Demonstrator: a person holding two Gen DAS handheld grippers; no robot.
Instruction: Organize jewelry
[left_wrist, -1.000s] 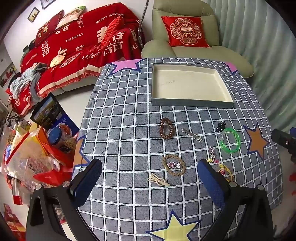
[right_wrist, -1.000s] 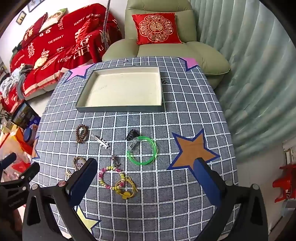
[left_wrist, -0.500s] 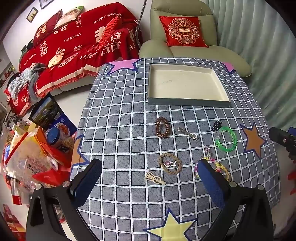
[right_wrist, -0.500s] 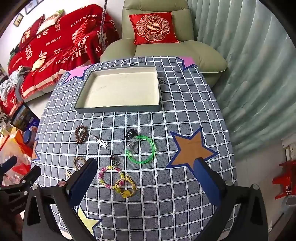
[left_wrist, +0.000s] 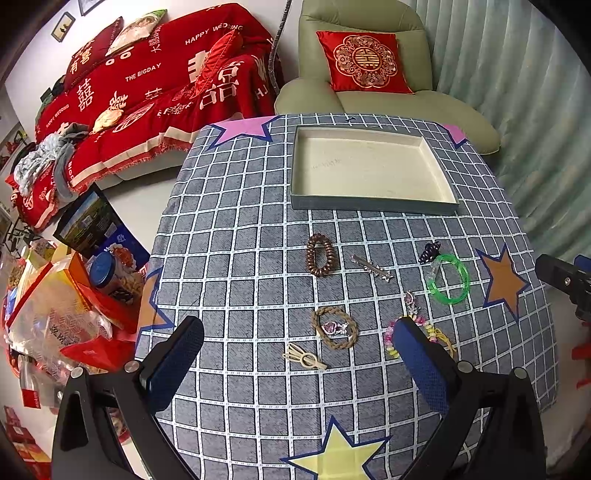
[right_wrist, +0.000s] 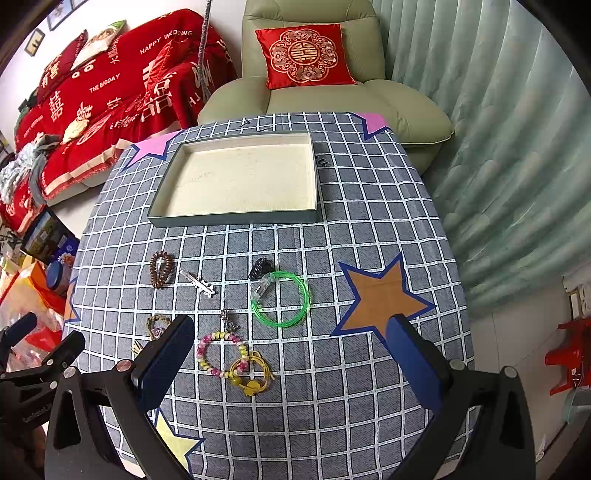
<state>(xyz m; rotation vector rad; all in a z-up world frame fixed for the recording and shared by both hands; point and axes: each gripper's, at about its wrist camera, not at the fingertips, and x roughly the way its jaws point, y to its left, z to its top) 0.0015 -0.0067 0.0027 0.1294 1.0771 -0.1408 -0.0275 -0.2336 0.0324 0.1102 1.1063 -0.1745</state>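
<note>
Approach step, probably: both grippers (left_wrist: 295, 363) (right_wrist: 291, 352) gape wide, empty; tray (left_wrist: 373, 205) upper centre bare. Next: pinch clip (left_wrist: 304, 359), mid-frame.

Grey checked tablecloth (right_wrist: 369, 229) (star patches), shallow tray (right_wrist: 236, 218), green bangle (right_wrist: 280, 301), brown bead bracelet (left_wrist: 318, 254), hair clips (left_wrist: 371, 267)

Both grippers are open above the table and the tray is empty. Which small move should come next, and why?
Probably lower the open left gripper onto the cream hair clip, the piece nearest between its fingers; the tray holds nothing yet.
</note>
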